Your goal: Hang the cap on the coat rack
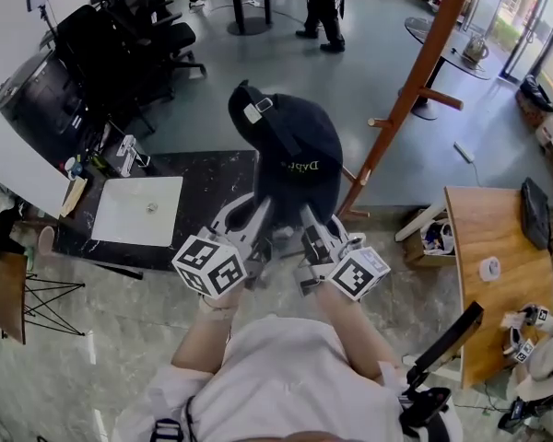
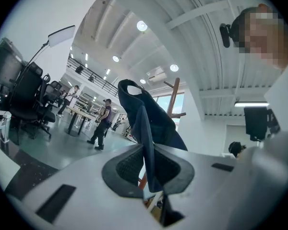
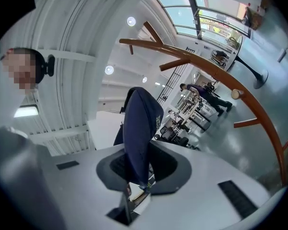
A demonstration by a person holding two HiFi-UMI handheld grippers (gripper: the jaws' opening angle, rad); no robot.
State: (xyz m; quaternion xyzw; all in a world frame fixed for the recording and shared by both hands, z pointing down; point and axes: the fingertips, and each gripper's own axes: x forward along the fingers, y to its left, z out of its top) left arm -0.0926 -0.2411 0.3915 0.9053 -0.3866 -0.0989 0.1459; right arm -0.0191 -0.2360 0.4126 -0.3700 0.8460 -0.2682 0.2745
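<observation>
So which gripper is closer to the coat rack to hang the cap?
Probably the right gripper: it pinches the cap on the side nearer the coat rack; the left gripper holds the far side.

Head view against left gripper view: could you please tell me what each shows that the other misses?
Only the head view shows both claws together, left claw and right claw, plus the wooden desk. Only the left gripper view shows the ceiling lights and its pads pinching the cap. Both show the cap and coat rack.
</observation>
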